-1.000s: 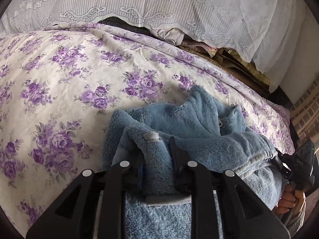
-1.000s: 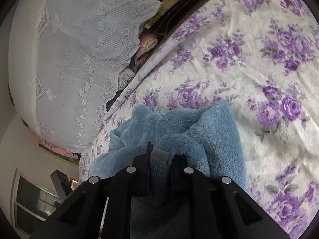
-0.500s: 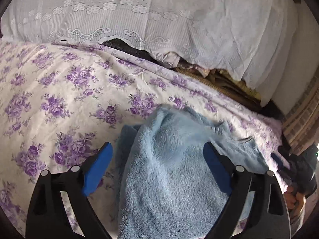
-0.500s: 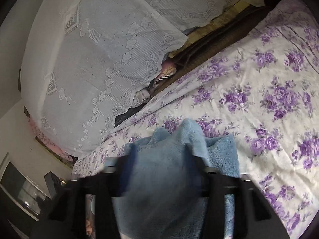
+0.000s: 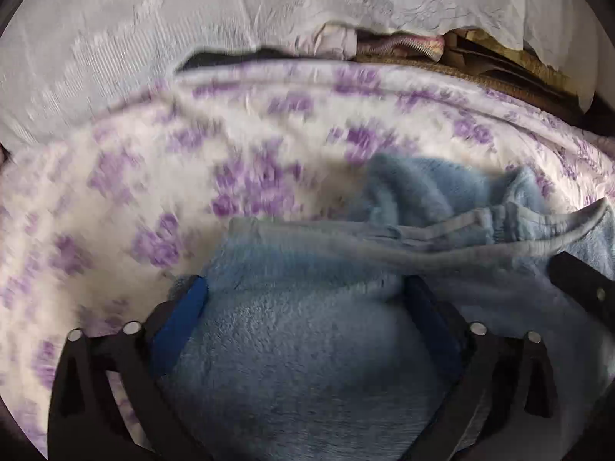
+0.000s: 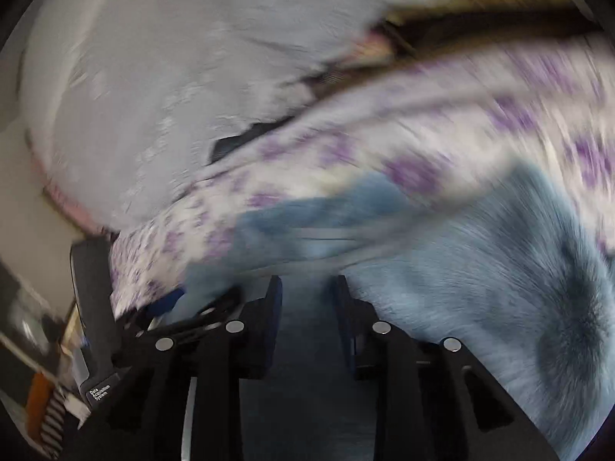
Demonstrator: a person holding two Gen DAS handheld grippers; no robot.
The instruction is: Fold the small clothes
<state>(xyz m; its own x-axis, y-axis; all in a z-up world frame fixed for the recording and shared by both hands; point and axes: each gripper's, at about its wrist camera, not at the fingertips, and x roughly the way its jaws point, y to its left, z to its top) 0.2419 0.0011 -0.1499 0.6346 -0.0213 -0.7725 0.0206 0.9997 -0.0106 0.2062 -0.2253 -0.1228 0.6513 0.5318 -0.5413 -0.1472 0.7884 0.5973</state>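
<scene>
Blue fleece garment (image 5: 307,365) lies on the floral bedsheet (image 5: 153,176). Left gripper (image 5: 307,299) low over it, fingers spread wide, fleece between them, not pinched. Right gripper (image 6: 307,288) fingers partly apart, over fleece; grip cannot be told. Right view badly motion-blurred; white lace cloth (image 5: 153,19) behind.

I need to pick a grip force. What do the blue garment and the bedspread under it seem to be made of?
Blue garment: likely plush fleece, matte, with a visibly fuzzy pile. Floral bedspread: seemingly thin woven cotton, smooth, printed with purple flowers; blur hides the weave.
</scene>
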